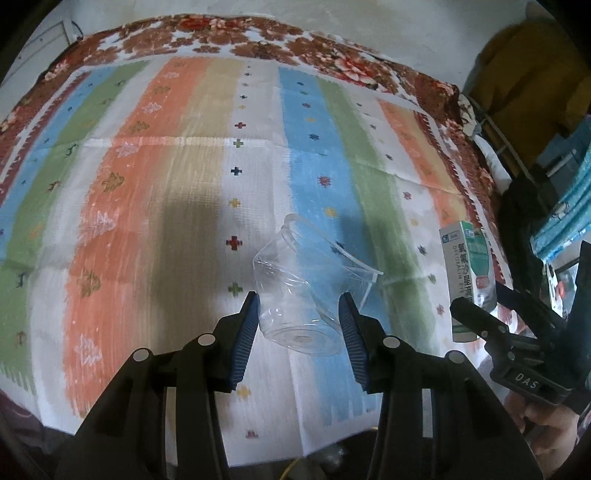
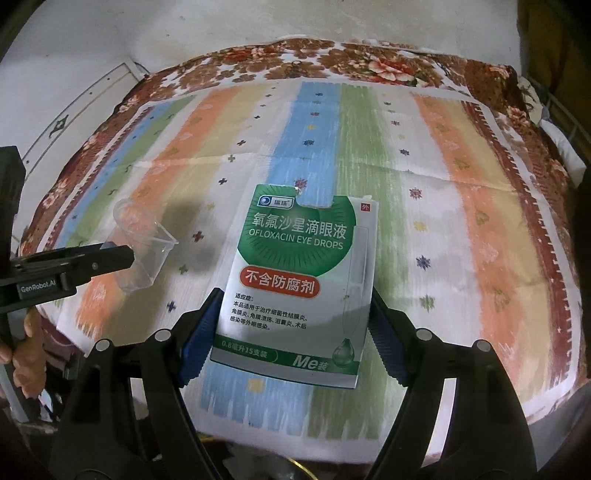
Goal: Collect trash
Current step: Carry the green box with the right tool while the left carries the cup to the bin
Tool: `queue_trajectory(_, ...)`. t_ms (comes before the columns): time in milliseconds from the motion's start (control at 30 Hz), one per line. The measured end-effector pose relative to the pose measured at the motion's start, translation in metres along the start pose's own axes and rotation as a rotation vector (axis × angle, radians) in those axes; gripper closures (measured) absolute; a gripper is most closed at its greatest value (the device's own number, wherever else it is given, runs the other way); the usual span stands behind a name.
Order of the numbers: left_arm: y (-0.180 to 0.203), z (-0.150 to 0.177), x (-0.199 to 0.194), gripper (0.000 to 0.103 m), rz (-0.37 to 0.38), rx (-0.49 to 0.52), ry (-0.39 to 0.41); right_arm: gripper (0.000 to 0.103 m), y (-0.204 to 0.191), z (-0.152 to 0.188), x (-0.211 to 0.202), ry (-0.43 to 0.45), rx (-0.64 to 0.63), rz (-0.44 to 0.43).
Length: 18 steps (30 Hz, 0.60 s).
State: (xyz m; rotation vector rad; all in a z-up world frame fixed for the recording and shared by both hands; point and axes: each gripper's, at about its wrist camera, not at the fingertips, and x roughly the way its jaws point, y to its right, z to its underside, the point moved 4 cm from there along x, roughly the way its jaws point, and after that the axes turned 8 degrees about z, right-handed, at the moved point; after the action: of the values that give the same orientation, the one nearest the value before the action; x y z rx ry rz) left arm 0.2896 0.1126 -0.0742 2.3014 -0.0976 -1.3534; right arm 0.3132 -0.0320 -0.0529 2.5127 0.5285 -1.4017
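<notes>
A lived-in home room — a table [image 1: 110, 332] wears a striped cloth [image 1: 177, 192] over a brown floral one [image 2: 369, 62]. A plain whitewashed wall [image 2: 221, 22] rises behind — clothing [image 1: 532, 77] hangs at the right.

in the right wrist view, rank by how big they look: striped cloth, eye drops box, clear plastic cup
1. striped cloth, covering most of the frame
2. eye drops box, though it sits right at the camera, so it looks bigger than it is
3. clear plastic cup, farther off at the left
</notes>
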Motion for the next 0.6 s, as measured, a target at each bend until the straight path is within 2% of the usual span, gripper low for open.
queue_trajectory(300,0.015,0.032,-0.031,0.059,-0.009,-0.011,0.040,0.032,0.009,0.026,-0.030,0.002,0.007,-0.017)
queue_trajectory(600,0.030,0.066,-0.052,0.059,0.024,-0.006,0.051,0.032,0.010,0.061,-0.058,0.008,-0.023,-0.046)
